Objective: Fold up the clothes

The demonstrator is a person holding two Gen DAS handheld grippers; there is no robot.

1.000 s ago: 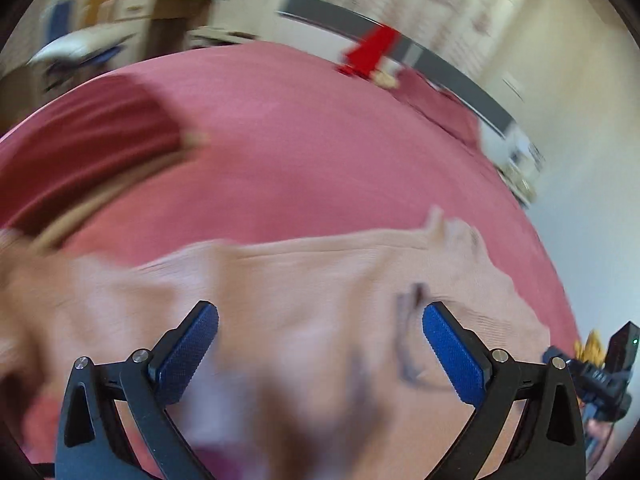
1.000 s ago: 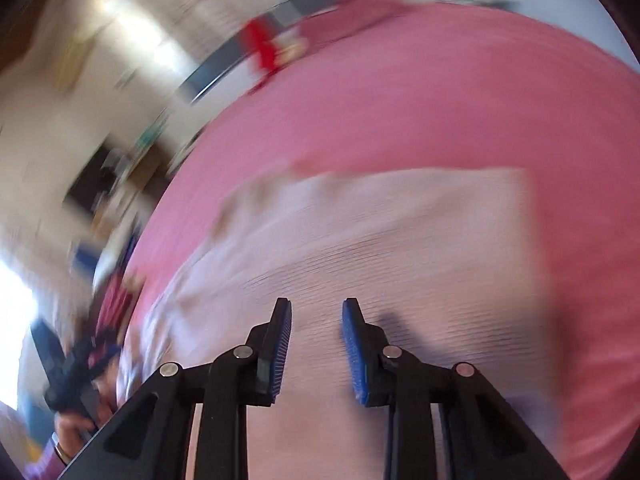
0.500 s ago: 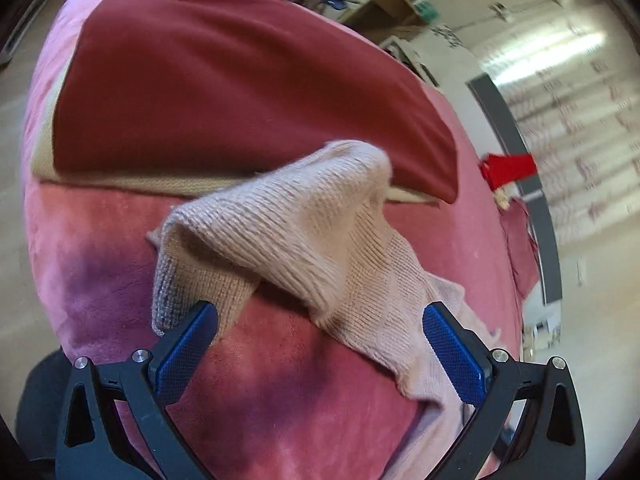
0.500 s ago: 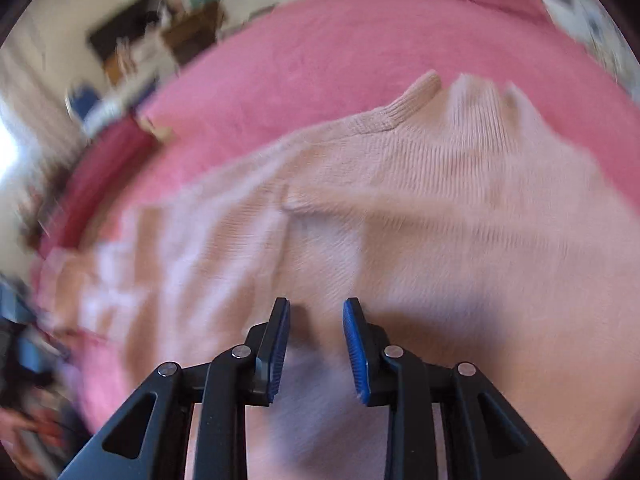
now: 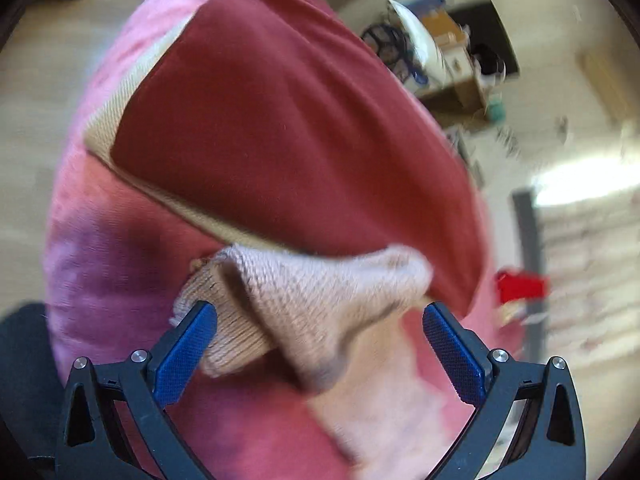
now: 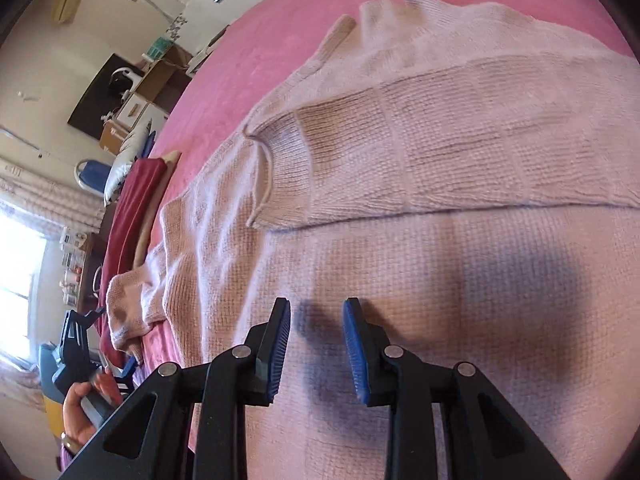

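Sweater sleeve (image 5: 312, 304) between parted jaws

Setting: home bedroom. A bed (image 6: 248, 40) with a pink cover is filling the view ahead of the right gripper (image 6: 316, 344); a sweater (image 6: 440, 184) is lying on it. A red pillow (image 5: 280, 128) is sitting just beyond the left gripper (image 5: 316, 344). Cardboard boxes (image 6: 156, 80) and a sunlit window (image 6: 16, 264) are showing far left of the right gripper.

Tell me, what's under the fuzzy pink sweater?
The sweater lies on a pink bedspread, showing around its edges. Its far sleeve rests against a dark red pillow. Anything directly beneath stays covered.
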